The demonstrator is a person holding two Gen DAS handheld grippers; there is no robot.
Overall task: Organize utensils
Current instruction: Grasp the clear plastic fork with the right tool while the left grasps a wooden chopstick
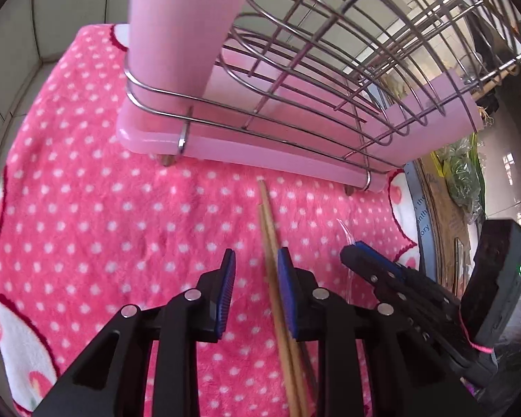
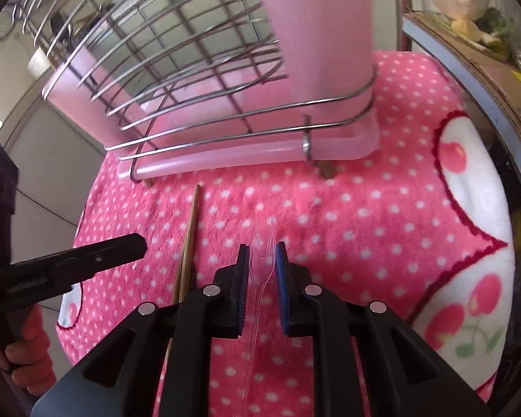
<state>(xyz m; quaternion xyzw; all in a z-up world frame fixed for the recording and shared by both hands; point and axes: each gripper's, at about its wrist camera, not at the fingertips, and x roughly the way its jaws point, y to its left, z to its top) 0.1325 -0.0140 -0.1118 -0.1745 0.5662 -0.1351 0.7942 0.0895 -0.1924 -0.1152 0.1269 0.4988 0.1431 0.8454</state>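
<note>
While chopsticks point(image 1: 272, 264) sit between left gripper point(image 1: 257, 271), right gripper point(image 2: 263, 260) straddles fork point(image 2: 264, 243).

Fluffy pink fleece cloth point(image 1: 87, 208) with white dots; matt wooden chopsticks point(image 1: 272, 260); clear glossy plastic fork point(image 2: 264, 257); shiny metal wire rack point(image 1: 295, 69) over smooth pink plastic tray point(image 1: 225, 146).

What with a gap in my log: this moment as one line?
left gripper: open, astride chopsticks | right gripper: open, astride clear fork | both on cloth

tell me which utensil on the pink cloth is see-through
The clear plastic fork between the right gripper's fingers; the chopsticks beside it are solid wood.
</note>
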